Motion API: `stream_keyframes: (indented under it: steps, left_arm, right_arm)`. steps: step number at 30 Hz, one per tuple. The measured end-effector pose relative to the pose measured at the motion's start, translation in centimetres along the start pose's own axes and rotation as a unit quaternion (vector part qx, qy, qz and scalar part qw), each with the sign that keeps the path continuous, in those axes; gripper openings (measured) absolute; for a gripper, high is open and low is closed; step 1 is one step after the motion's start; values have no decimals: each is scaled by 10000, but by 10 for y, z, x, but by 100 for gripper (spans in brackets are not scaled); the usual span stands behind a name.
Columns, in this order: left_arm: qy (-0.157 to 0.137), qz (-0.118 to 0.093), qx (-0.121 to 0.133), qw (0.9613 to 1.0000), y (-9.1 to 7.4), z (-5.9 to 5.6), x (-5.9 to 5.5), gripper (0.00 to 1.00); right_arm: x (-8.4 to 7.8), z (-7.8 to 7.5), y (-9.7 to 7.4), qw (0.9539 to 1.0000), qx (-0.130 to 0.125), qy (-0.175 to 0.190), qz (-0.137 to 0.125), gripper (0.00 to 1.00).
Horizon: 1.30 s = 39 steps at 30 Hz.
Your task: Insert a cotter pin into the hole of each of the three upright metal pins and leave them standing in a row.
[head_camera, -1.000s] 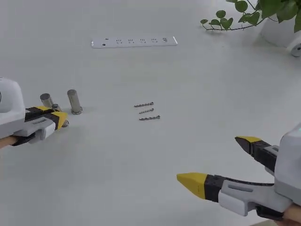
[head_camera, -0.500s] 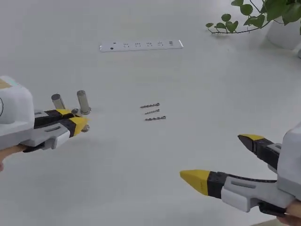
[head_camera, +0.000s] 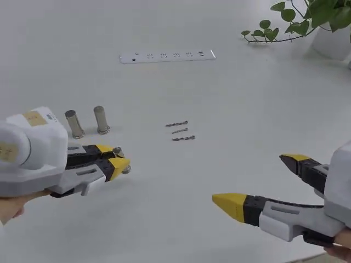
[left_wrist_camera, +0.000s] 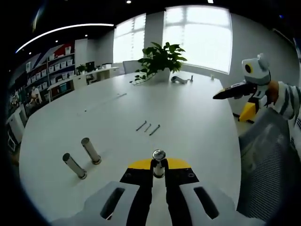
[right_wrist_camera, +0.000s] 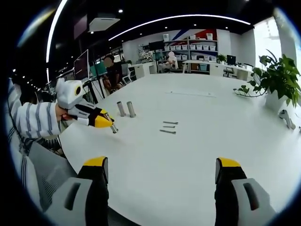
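- Head view: the left claw [head_camera: 122,164] sits low at the left over the white desk [head_camera: 247,98]. Its yellow tips are closed tight around one metal pin [head_camera: 126,169].
- The gripped pin lies crosswise to the jaws, with a short metal end poking out on each side of the tips.
- Left gripper view: the same pin [left_wrist_camera: 158,157] is pinched at the very front of the left claw [left_wrist_camera: 159,165], its rounded end facing the camera.
- Right gripper view: the pin's lower end [right_wrist_camera: 114,128] hangs below the left claw [right_wrist_camera: 104,121], close to the desk. Whether it touches the surface I cannot tell.
- The other two upright metal pins [head_camera: 73,124] [head_camera: 101,119] stand side by side on the desk, just beyond the left claw and apart from it.
- Three cotter pins [head_camera: 179,131] lie in a short stack of parallel lines near the middle of the desk, well apart from both claws.
- The right claw [head_camera: 255,179] is at the lower right, spread wide, with nothing between its tips and nothing touching them.
- From its own camera the right claw [right_wrist_camera: 161,165] shows the same wide gap, with bare desk between the tips.
- A power strip [head_camera: 167,56] lies at the far side, and a plant [head_camera: 307,16] stands at the far right corner.
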<state>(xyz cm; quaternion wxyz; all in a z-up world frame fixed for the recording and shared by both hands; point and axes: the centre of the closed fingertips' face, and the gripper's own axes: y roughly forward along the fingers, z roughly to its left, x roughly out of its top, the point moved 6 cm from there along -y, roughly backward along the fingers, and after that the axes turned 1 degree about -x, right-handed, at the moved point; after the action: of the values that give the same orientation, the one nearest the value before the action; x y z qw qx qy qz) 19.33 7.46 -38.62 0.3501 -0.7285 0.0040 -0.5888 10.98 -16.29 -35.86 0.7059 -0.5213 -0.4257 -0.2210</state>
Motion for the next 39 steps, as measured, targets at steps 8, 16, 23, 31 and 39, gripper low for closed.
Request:
stream_keyframes:
  steps: [8,16,23,31,39]
  left_arm:
    - [188,180,-194,9995,12,-18,-9,5]
    - [338,325,-314,9984,19,-26,-15,5]
    - [395,369,-380,9978,24,-30,-17,5]
    - [547,432,-445,9966,26,-35,-19,5]
    - [574,534,-465,9958,27,-37,-25,5]
  right_arm:
    - [-2,1,0,10000,11,14,27,93]
    - [-2,0,0,10000,18,40,0,93]
    - [-4,0,1,10000,49,54,21,93]
    - [-6,0,2,9999,85,67,54,93]
    - [-7,1,3,9999,117,92,80,93]
